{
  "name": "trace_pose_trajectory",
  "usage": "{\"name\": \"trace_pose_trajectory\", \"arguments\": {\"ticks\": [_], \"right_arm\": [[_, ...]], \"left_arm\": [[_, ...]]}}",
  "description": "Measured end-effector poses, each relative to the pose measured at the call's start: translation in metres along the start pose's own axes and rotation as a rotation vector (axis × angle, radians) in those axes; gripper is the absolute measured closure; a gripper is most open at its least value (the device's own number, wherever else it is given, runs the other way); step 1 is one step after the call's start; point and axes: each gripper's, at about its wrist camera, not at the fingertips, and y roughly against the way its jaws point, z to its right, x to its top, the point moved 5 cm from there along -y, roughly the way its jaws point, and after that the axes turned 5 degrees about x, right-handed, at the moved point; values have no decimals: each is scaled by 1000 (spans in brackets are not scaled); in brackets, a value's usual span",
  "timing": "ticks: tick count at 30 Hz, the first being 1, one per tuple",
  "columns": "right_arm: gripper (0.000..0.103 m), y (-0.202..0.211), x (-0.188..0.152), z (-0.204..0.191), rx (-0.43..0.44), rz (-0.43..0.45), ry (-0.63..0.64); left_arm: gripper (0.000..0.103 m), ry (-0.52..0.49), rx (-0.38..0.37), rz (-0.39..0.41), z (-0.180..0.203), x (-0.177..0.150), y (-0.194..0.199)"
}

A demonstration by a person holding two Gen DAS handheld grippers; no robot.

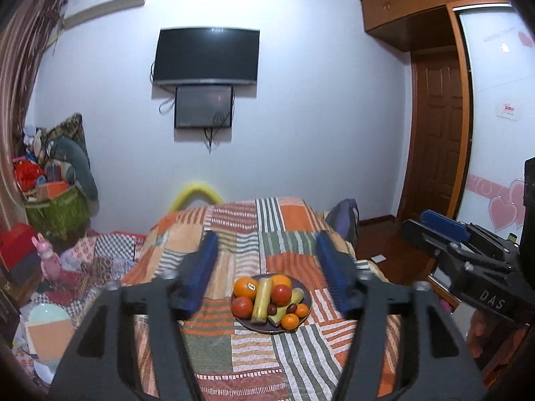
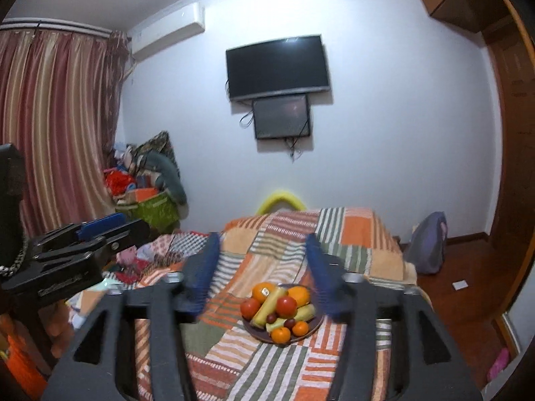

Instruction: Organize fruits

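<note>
Patchwork cloth (image 1: 234, 361) in orange, green and white stripes covers the bed; on it sits a dark plate (image 1: 302, 317) piled with fruit: oranges (image 1: 245, 288), tomatoes (image 1: 281, 294), a yellow banana (image 1: 261, 300) and small tangerines (image 1: 289, 321); my left gripper (image 1: 267, 250) is held above it, blue pads (image 1: 204, 267) apart with nothing between them; my right gripper (image 2: 262, 257) likewise stands parted and empty, the plate well beyond both; a black television (image 1: 205, 55) hangs on the far wall.

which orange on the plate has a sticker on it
The big orange at the plate's back left, beside the banana; the other oranges show no sticker.
</note>
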Motion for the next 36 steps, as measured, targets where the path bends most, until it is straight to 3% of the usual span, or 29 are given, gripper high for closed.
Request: {"name": "trace_pose_trajectory", "arguments": {"ticks": [3, 13, 19, 36], "right_arm": [[39, 5, 1, -2, -28, 26, 10], [0, 21, 1, -8, -105, 74, 27], [0, 24, 1, -9, -134, 82, 25], [0, 34, -4, -10, -137, 94, 15]], "left_arm": [[32, -15, 10, 32, 4, 4, 14], [5, 1, 36, 66, 6, 3, 32], [0, 12, 44, 71, 4, 2, 36], [0, 5, 46, 71, 4, 0, 35]]}}
